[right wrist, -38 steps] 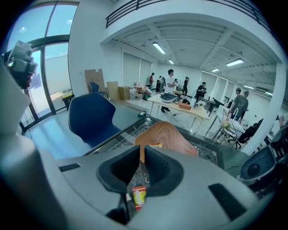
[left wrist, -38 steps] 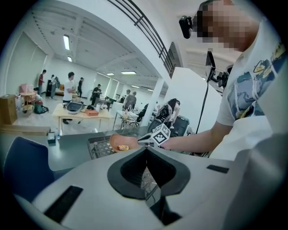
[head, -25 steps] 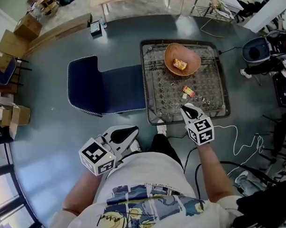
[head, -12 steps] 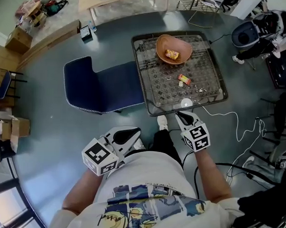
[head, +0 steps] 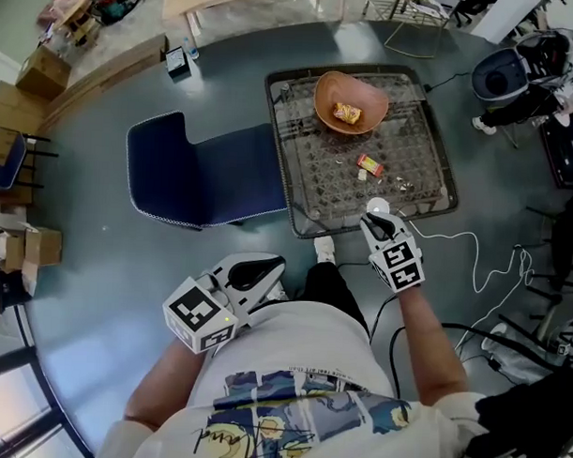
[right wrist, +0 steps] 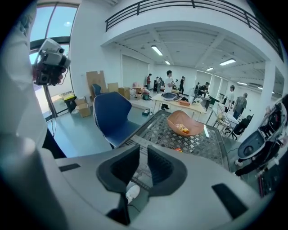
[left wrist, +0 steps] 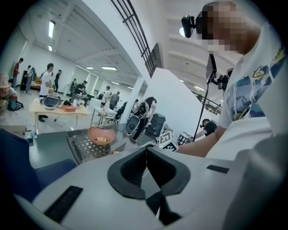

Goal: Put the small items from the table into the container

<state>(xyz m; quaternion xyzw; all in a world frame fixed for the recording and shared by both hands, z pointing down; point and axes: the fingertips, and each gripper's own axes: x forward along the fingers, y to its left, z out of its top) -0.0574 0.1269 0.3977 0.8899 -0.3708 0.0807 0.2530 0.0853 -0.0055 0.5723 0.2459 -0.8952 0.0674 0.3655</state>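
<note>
— Where does the white piece (head: 375, 206) lie?
— By the table (head: 307, 172)'s near edge, just ahead of our right gripper (head: 373, 221). Its jaws stand a narrow slit apart, pinching nothing. Our left gripper (head: 278, 263), jaws pressed together, sits back by our body.
— And its look?
— Small, rounded and glossy, on a dark lattice top. The smooth, rounded orange bowl (head: 368, 89) lies well beyond.

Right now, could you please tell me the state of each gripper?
Left gripper: jaws shut, empty.
Right gripper: jaws slightly apart, gripping nothing; a small white item shows through the gap.
</note>
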